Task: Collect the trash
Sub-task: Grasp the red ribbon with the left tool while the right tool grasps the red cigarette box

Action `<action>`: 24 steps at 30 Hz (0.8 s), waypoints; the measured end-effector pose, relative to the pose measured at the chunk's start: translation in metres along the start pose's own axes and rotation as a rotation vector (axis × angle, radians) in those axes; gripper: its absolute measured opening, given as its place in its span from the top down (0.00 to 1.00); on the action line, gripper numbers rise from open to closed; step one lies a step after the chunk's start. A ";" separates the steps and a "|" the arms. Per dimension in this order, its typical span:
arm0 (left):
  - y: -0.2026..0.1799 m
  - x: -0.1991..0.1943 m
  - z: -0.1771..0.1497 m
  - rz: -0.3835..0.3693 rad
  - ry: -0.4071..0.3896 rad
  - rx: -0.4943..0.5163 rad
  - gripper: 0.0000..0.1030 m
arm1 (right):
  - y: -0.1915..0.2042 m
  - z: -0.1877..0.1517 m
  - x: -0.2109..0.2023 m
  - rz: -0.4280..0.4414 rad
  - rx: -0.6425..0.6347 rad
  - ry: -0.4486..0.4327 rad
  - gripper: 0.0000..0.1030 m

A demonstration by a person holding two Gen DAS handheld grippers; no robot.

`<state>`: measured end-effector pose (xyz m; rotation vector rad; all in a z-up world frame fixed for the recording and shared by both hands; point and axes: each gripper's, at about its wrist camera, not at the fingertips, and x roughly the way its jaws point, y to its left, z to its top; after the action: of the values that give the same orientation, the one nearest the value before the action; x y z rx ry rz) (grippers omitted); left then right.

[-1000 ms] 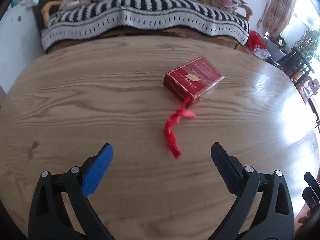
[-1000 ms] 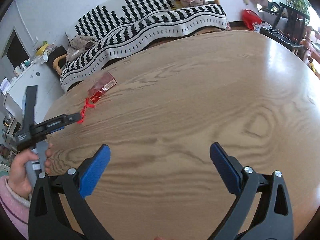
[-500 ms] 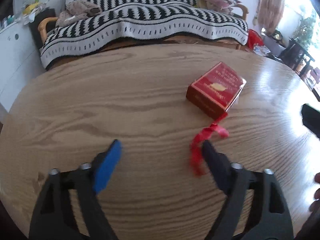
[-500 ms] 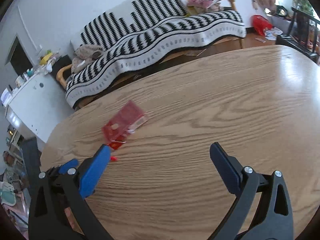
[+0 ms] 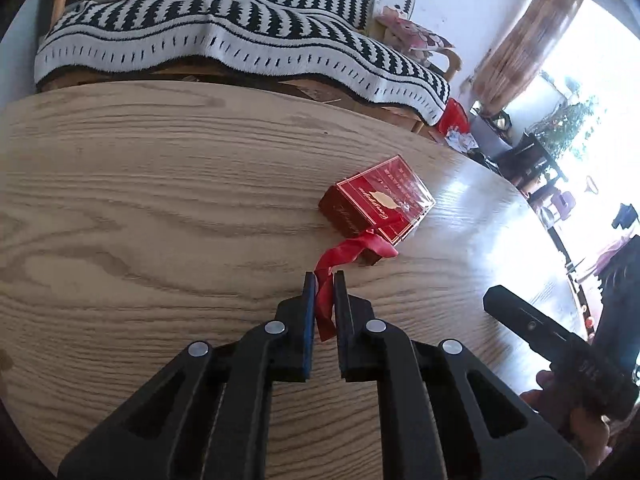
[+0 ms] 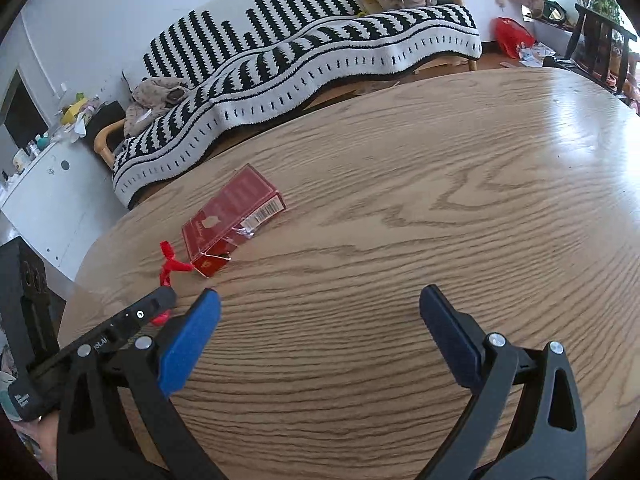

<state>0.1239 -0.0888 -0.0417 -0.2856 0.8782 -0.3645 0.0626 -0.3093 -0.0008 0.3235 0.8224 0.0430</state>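
Left tool (image 5: 323, 280) clamps the red ribbon (image 5: 352, 250) beside the red box (image 5: 376, 204) on the desk (image 5: 160, 200); right tool (image 6: 320, 312) gapes idle. Next, likely lifting.

Left wrist view: low over the table (image 5: 160, 208), looking forward along its fingers toward the sofa (image 5: 240, 36), close to the red box (image 5: 376, 204). Right wrist view: higher, further back, angled left. Shared: table (image 6: 400, 240), box (image 6: 232, 220), sofa (image 6: 304, 52).

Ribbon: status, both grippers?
Left gripper shut on ribbon, which lies on table. Right gripper open, empty. Red pack touches ribbon's far end.
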 end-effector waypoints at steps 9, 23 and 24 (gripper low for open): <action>0.023 -0.021 0.008 0.243 -0.045 0.037 0.92 | 0.038 0.024 0.017 0.004 -0.097 0.007 0.07; 0.066 -0.047 0.020 0.324 -0.083 -0.002 0.92 | 0.114 0.068 0.096 -0.374 0.050 0.062 0.07; 0.069 -0.049 0.021 0.320 -0.083 -0.008 0.92 | 0.111 0.065 0.101 -0.385 0.055 0.079 0.07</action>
<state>0.1249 -0.0045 -0.0222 -0.1624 0.8274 -0.0514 0.1883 -0.2047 0.0020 0.2116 0.9536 -0.3287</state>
